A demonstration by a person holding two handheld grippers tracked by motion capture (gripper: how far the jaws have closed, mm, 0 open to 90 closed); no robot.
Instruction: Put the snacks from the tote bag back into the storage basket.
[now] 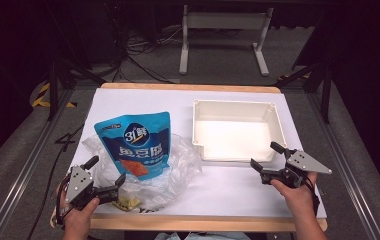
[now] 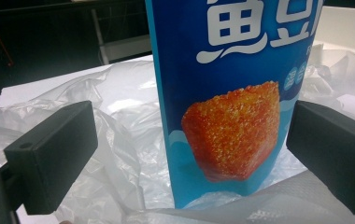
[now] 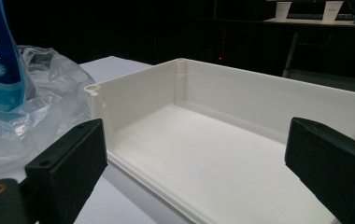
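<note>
A: How far is the work judged to be?

B: It is judged to be near the beginning. The blue plastic snack pouch with white characters and an orange cube picture [image 1: 137, 144] is seen standing on the crumpled clear plastic bag [image 1: 180, 162], on the left half of the white table sheet [image 1: 228, 187]. Nothing is placed yet in the white rectangular plastic tray [image 1: 277, 120], which is seen to the right of the pouch, apart from it.

A: How are the tools held?

B: The left gripper [image 1: 107, 175] is held just in front of the pouch, with its jaws spread wide; in the left gripper view the lower part of the pouch [image 2: 231, 116] is framed between them, but it is not touched. The right gripper [image 1: 268, 156] is also spread, holding nothing, and is kept at the near right corner of the tray [image 3: 222, 93].

A: What is left to be done?

B: Probably everything: the pouch is not yet grasped, not yet lifted from the bag, and, as it seems, not yet carried to the tray.
</note>
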